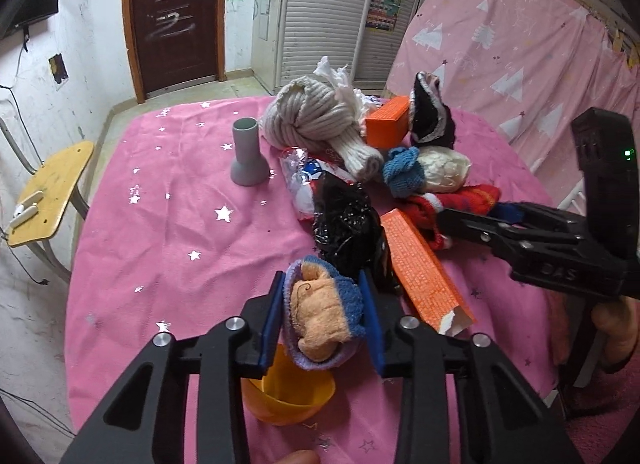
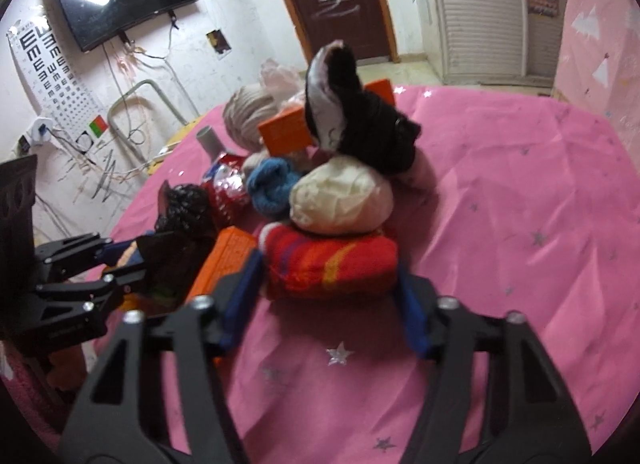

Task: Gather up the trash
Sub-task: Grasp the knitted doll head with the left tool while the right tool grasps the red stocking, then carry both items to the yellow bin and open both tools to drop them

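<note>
Trash lies heaped on the pink star-printed tablecloth (image 1: 168,224). At its near edge a rolled blue-and-peach sock (image 1: 324,312) sits clamped between the blue pads of the left gripper (image 1: 325,318), above a yellow bowl (image 1: 286,396). Just beyond it are a crumpled black plastic bag (image 1: 346,220) and, to its right, an orange box (image 1: 424,276) lying flat. The right gripper (image 2: 330,284) grips a red striped sock roll (image 2: 332,264) from both sides, its pads touching the roll's ends. A cream ball (image 2: 340,200) rests on that roll, with a blue knit bundle (image 2: 270,186) to its left and a black sock (image 2: 356,120) behind. Farther off stand a grey vase (image 1: 247,152) and a beige knit bundle (image 1: 316,120).
</note>
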Demonstrator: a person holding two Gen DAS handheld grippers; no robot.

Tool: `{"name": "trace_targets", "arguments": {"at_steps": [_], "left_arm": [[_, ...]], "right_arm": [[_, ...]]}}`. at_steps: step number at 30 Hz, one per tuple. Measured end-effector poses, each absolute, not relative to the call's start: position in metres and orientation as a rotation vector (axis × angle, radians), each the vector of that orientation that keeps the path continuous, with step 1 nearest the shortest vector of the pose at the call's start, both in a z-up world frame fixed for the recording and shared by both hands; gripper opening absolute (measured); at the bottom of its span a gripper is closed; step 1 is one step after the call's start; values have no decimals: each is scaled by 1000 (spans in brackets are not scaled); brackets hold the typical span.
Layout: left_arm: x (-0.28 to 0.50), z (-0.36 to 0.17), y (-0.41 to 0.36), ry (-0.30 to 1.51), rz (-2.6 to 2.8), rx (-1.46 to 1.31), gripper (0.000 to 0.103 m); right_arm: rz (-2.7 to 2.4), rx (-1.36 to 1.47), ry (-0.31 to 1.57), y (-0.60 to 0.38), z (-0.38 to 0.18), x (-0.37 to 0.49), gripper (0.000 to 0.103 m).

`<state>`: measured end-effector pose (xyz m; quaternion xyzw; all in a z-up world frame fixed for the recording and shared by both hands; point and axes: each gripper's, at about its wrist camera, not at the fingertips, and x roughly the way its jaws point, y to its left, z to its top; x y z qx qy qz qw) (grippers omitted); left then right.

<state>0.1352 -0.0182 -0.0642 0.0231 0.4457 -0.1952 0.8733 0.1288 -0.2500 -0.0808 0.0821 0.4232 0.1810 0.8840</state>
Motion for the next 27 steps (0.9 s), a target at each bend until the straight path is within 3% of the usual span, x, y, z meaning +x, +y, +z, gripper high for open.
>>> {"name": "trace_targets", "arguments": {"at_steps": [1,4,27], "left_arm": [[134,-64,-18,931,-413,43,26],[130,-61,-21,917,-424,38,26],[100,18,-41,703,-489,-60,26]], "right_arm": [[378,172,871,-251,-80,128,35],[393,182,835,-255,-76,123,23],[370,391,573,-350,-22,71,21]]}}
